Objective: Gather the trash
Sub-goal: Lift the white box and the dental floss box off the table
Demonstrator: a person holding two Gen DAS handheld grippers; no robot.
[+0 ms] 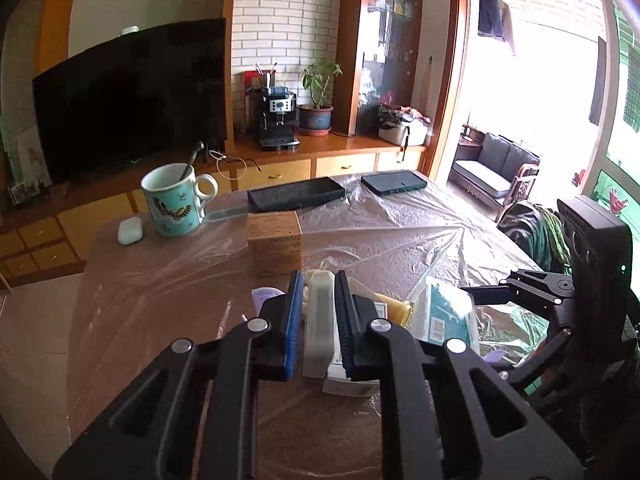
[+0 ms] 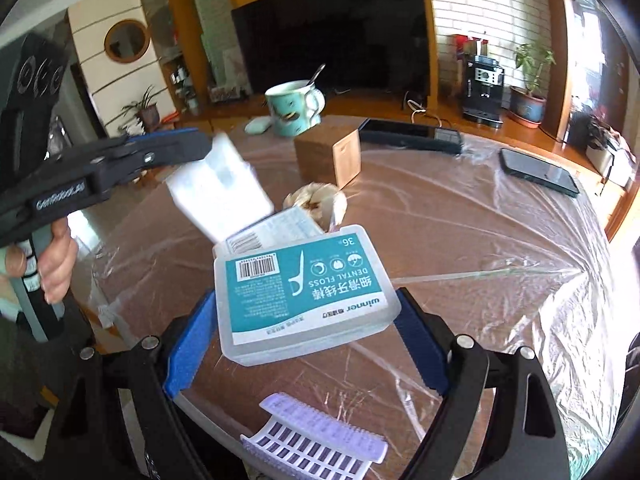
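Observation:
In the left wrist view my left gripper (image 1: 318,304) is shut on a whitish translucent plastic box (image 1: 319,320), its blue pads pressing both long sides. From the right wrist view that same box (image 2: 220,188) hangs blurred above the table, at the tip of the left gripper (image 2: 200,148). My right gripper (image 2: 306,296) is shut on a clear dental floss box (image 2: 304,292) with a teal label, held off the table. The left wrist view shows this floss box (image 1: 444,312) at the right gripper's (image 1: 472,296) fingers. A crumpled tissue (image 2: 316,200) and a curled label strip (image 2: 316,436) lie on the table.
The table (image 2: 500,240) is covered with clear plastic sheet. On it stand a brown cardboard box (image 1: 274,240), a butterfly mug (image 1: 174,200) with a spoon, a white earbud case (image 1: 130,230) and two dark flat devices (image 1: 296,194) at the far edge. A hand (image 2: 56,256) grips the left handle.

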